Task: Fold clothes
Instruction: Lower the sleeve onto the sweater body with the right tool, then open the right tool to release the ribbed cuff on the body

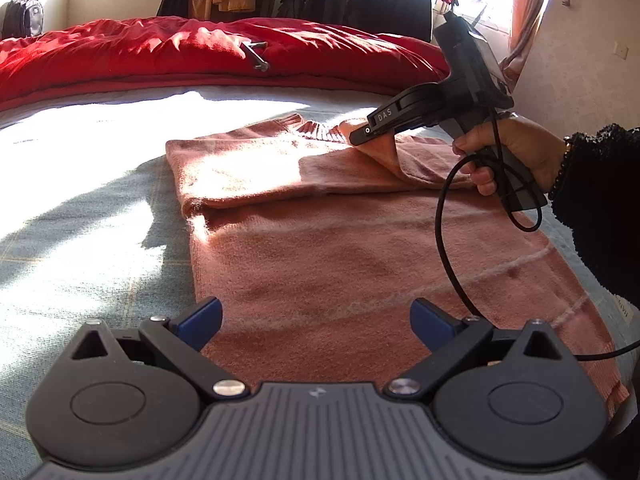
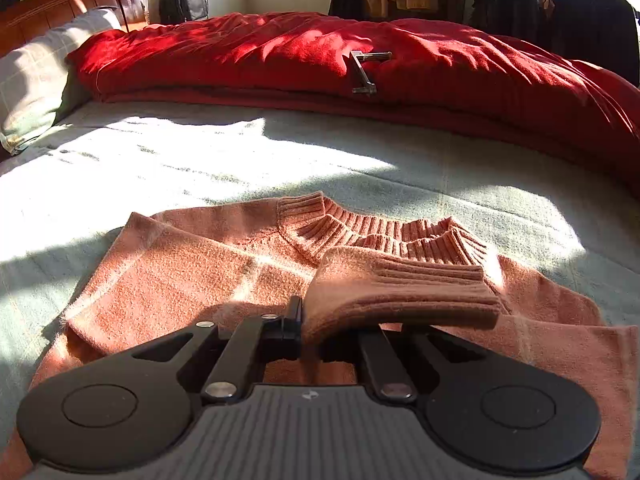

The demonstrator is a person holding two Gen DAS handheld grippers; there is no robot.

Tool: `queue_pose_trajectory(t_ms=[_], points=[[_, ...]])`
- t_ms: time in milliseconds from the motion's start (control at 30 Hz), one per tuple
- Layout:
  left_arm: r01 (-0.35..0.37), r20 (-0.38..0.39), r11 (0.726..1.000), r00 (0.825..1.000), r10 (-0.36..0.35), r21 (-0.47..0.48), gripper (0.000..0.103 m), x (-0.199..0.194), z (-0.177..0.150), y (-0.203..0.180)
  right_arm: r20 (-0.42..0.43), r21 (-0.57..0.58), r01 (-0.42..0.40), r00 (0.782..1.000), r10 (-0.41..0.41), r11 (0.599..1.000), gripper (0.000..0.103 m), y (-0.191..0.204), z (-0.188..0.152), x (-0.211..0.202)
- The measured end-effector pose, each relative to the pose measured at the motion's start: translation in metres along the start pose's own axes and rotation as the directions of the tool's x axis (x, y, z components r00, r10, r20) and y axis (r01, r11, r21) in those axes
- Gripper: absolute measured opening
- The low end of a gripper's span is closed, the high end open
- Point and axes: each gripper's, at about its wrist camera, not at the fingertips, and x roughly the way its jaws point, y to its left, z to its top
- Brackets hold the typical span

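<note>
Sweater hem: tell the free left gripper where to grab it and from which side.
Grip the near hem corner of the sweater. It lies flat on the bed, so bring the open left gripper in low from the near edge and slide one finger under. The right gripper already pinches the sleeve cuff.

Salmon-pink sweater with pale stripes, red duvet, grey-green bedspread.

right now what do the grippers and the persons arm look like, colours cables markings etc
The left gripper has black linkage arms, blue finger pads, round black side discs and a ribbed grey body. The right gripper is a dark pistol-grip unit with white "DAS" lettering and a looping black cable. The right hand is bare, with a beaded bracelet and a fuzzy black sleeve.
</note>
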Motion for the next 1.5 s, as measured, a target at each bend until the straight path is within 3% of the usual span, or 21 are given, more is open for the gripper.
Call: queue_pose_trajectory(t_ms=[567,1100,1167,1300,1433,1500], points=[[-0.013,-0.008,1.0,1.0,0.013,-0.021,0.1,0.001,-0.004,0.005,-0.01,-0.117,0.05,0.999,-0.051,0.992,0.008,0.028,0.005,0.013],[-0.012,-0.022,1.0,1.0,0.012,-0.027,0.1,0.005,-0.005,0.004,-0.009,-0.349,0.13,0.99,-0.142,0.928,0.009,0.065,-0.006,0.027],[-0.015,-0.024,0.999,1.0,0.015,-0.03,0.1,0.005,-0.005,0.005,-0.015,-0.343,0.122,0.991,-0.135,0.931,0.018,0.067,-0.005,0.029],[-0.016,-0.024,0.999,1.0,0.015,-0.031,0.1,0.004,-0.005,0.006,-0.033,-0.313,0.067,0.996,-0.081,0.947,0.048,0.071,-0.005,0.028],[-0.019,-0.026,0.999,0.999,0.019,-0.034,0.1,0.005,-0.005,0.007,-0.043,-0.273,-0.018,0.999,0.007,0.962,0.065,0.07,-0.005,0.019],[-0.018,-0.026,0.999,1.0,0.017,-0.035,0.1,0.005,-0.004,0.007,-0.042,-0.239,-0.072,0.997,0.064,0.968,0.068,0.066,-0.006,0.01]])
